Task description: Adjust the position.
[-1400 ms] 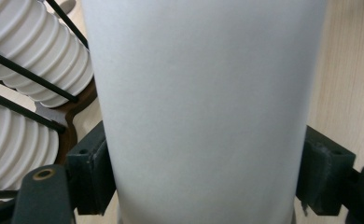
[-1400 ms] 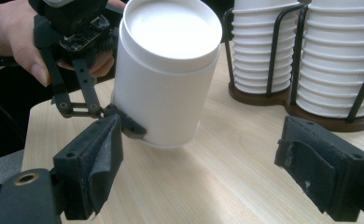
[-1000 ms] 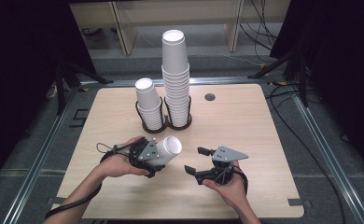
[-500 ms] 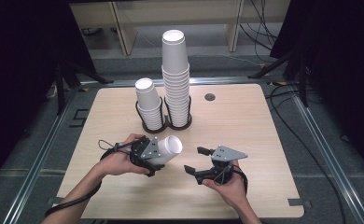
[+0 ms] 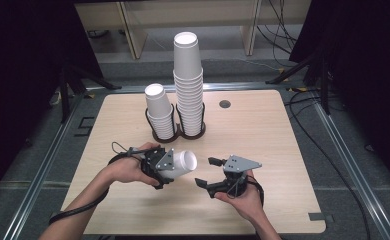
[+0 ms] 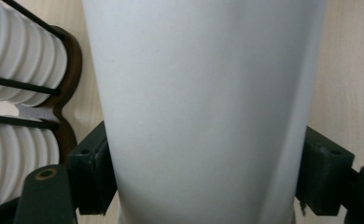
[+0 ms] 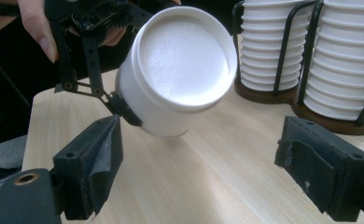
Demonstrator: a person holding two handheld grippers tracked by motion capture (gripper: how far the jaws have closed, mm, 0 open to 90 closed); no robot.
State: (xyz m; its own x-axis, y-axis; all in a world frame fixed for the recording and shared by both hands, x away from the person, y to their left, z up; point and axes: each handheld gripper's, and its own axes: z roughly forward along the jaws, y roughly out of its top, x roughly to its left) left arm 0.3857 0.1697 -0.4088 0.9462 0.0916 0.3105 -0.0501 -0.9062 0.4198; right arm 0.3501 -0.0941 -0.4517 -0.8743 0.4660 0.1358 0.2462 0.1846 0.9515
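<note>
A white paper cup point(image 5: 184, 162) lies on its side just above the table, its closed bottom point(image 7: 182, 60) facing my right gripper. My left gripper point(image 5: 175, 168) is shut on the cup's wall point(image 6: 208, 102), one pad point(image 6: 91, 172) on each side, and its jaws have just closed a touch further on it. A hand's width to the right, my right gripper point(image 5: 206, 172) stands open, pointing left at the cup. In the right gripper view its gripper point(image 7: 213, 172) has bare wood between its wide-apart pads point(image 7: 98, 163), and the cup hangs ahead of them, apart.
A tall stack of white cups point(image 5: 188, 85) and a shorter stack point(image 5: 159, 110) stand in a black wire holder point(image 5: 178, 132) at the table's back middle. A round grommet point(image 5: 225, 104) sits behind on the wooden table point(image 5: 278, 140). Metal rails border it.
</note>
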